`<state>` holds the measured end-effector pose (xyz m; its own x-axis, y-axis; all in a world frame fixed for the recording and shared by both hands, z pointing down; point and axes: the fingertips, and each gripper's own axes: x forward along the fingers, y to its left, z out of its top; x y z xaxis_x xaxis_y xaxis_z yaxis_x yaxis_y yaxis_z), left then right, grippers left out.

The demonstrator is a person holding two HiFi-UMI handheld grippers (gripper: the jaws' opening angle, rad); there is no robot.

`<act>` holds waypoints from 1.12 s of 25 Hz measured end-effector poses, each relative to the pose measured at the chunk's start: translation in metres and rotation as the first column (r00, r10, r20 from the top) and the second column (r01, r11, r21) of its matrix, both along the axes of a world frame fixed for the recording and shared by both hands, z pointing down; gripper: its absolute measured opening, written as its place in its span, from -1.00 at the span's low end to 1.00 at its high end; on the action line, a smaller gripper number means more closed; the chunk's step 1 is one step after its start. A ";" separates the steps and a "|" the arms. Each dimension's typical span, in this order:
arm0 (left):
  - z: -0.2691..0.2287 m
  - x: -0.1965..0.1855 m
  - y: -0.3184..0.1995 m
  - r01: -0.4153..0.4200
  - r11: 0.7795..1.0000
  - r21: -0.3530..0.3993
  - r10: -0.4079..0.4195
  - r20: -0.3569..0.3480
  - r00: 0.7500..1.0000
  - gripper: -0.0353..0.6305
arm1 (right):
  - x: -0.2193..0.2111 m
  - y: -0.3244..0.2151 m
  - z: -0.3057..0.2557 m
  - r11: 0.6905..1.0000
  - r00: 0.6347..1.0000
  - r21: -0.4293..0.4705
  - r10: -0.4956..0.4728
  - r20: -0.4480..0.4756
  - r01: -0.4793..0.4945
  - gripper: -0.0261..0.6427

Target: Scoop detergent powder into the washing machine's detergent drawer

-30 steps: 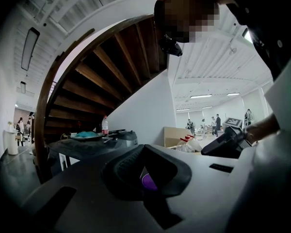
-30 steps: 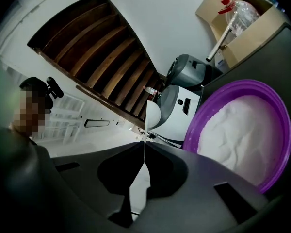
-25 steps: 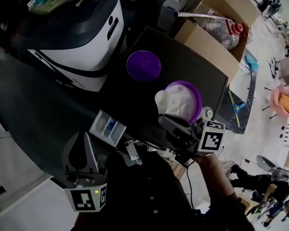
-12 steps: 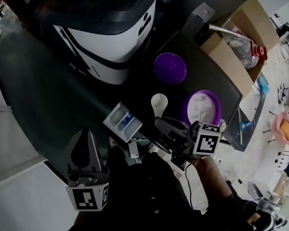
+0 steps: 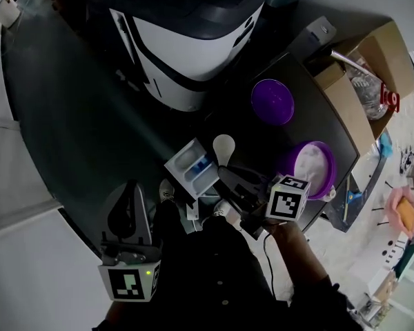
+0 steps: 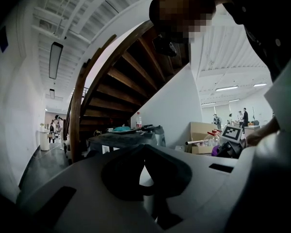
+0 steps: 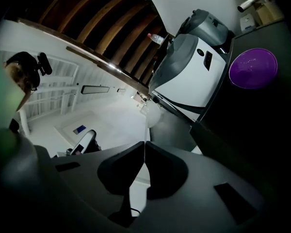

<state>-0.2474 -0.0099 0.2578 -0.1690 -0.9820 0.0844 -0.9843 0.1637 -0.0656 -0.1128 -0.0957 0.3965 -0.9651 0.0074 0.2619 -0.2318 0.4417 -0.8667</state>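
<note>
The white detergent drawer [image 5: 192, 168] with a blue compartment stands pulled out from the white and grey washing machine [image 5: 193, 40]. My right gripper [image 5: 229, 179] is shut on the thin handle of a white scoop [image 5: 223, 145], whose bowl hangs just right of the drawer. In the right gripper view the scoop [image 7: 153, 116] shows beyond the closed right gripper [image 7: 144, 145]. A purple tub [image 5: 316, 168] of white powder sits on the black table [image 5: 317, 116] to the right. My left gripper [image 5: 131, 190] is held low at the left, shut and with nothing in it, its jaws meeting in the left gripper view [image 6: 144, 155].
A purple lid [image 5: 272, 101] lies on the black table behind the tub. An open cardboard box [image 5: 362, 67] with a bottle stands at the far right. A wooden staircase [image 6: 111, 81] rises behind the machine. The person's dark clothing fills the bottom of the head view.
The right gripper carried the scoop left from the powder tub across the table to beside the drawer. The head view shifted left. The left gripper kept its place.
</note>
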 end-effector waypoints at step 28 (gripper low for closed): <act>0.075 -0.041 0.010 -0.046 0.987 -0.154 0.025 -0.137 0.990 -0.85 | -0.032 0.033 0.176 0.985 0.868 0.144 -0.010 -0.496 0.093 -0.82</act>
